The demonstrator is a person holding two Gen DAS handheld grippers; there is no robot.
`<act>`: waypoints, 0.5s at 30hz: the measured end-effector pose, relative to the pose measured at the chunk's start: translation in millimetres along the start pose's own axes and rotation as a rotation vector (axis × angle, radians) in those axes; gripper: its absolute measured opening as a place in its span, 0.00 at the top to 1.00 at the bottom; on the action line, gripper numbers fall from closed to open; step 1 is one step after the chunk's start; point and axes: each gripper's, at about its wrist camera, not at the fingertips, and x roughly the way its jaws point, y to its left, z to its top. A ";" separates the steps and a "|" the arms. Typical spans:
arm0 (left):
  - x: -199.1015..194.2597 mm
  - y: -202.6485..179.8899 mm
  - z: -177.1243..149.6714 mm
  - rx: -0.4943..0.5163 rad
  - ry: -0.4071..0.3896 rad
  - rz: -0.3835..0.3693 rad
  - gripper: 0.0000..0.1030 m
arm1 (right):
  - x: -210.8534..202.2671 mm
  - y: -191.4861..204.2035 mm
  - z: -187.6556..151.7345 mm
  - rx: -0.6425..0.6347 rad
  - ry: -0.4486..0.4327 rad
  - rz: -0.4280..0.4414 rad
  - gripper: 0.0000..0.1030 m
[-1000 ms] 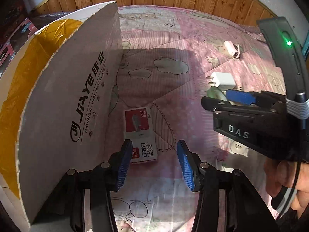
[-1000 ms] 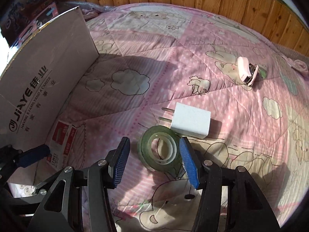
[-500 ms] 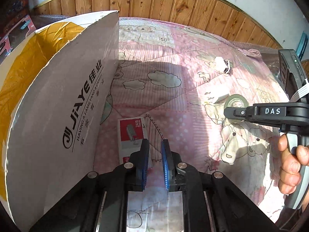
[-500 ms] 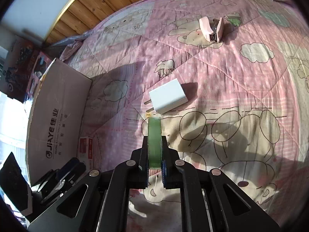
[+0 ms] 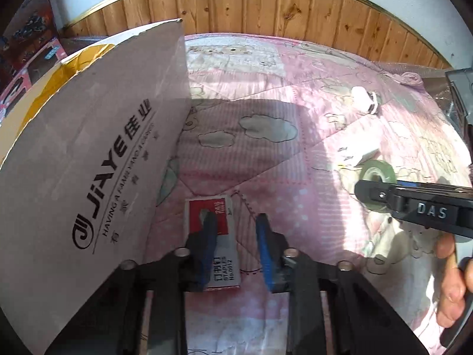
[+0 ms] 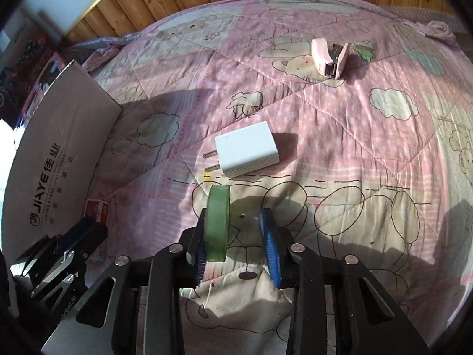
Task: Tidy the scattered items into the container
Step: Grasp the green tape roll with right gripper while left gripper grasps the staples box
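My left gripper (image 5: 236, 233) is open, low over a red-and-white staple box (image 5: 226, 261) that lies flat on the pink quilt; its left finger covers part of the box. The brown cardboard box (image 5: 88, 162), the container, stands just left of it. My right gripper (image 6: 235, 245) is open too. A green tape roll (image 6: 218, 222) stands on edge against its left finger, with a wide gap to the right finger. A white charger (image 6: 246, 152) lies just beyond the tape. A pink stapler (image 6: 328, 56) lies farther back.
The quilt (image 6: 369, 153) covers the whole bed up to a wooden wall panel (image 5: 266, 3). A hand (image 5: 452, 281) holds the right gripper at the right edge of the left wrist view. Coloured cartons (image 6: 26, 59) sit behind the cardboard box.
Half a second ago both grippers had their jaws close together, the right one clamped on the tape roll. Both have since opened, and the tape now rests against the right gripper's left finger.
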 end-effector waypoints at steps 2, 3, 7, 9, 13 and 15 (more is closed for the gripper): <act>-5.7 4.1 -3.1 -0.020 0.000 -0.025 0.84 | -6.4 -9.9 -1.4 0.046 -0.002 0.030 0.85; -8.6 7.5 -5.1 -0.039 -0.001 -0.041 0.84 | -8.5 -13.2 -2.0 0.062 -0.002 0.038 0.86; -24.2 23.7 -18.9 -0.107 -0.020 -0.042 0.55 | -18.3 -16.3 -0.5 0.124 -0.009 0.082 0.90; -27.6 27.5 -25.5 -0.130 -0.007 -0.056 0.50 | -24.7 -12.1 1.0 0.135 -0.011 0.102 0.90; -14.0 14.6 -27.6 -0.106 0.002 0.042 0.43 | -30.1 -1.3 1.4 0.120 -0.015 0.114 0.90; 1.0 13.1 -26.1 -0.116 0.025 0.067 0.41 | -29.7 1.2 0.9 0.113 -0.007 0.114 0.90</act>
